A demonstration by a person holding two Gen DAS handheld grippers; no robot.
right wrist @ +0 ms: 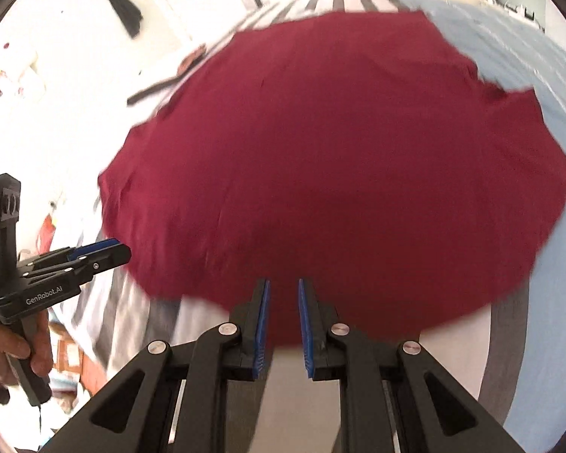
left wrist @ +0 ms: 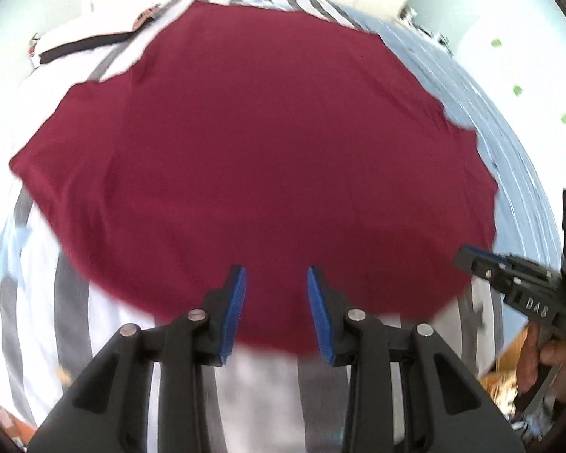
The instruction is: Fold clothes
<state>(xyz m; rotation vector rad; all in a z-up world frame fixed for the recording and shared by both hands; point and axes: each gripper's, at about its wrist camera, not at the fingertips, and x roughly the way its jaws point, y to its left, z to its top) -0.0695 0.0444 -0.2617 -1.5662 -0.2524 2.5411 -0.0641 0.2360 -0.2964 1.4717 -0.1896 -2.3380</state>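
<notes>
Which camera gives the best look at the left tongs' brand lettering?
The right wrist view: the left tongs appear side-on, lettering legible on the body. The left wrist view shows only their blue pads from behind, no lettering.

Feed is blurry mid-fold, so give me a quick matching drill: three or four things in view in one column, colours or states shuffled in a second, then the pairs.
Things:
1. garment
2. bedsheet
3. left gripper
4. right gripper

States:
A. white with grey stripes
B. dark red, spread flat
C. narrow gap, holding nothing
D. wider gap, holding nothing

Pairs: 1-B, 2-A, 3-D, 4-C
</notes>
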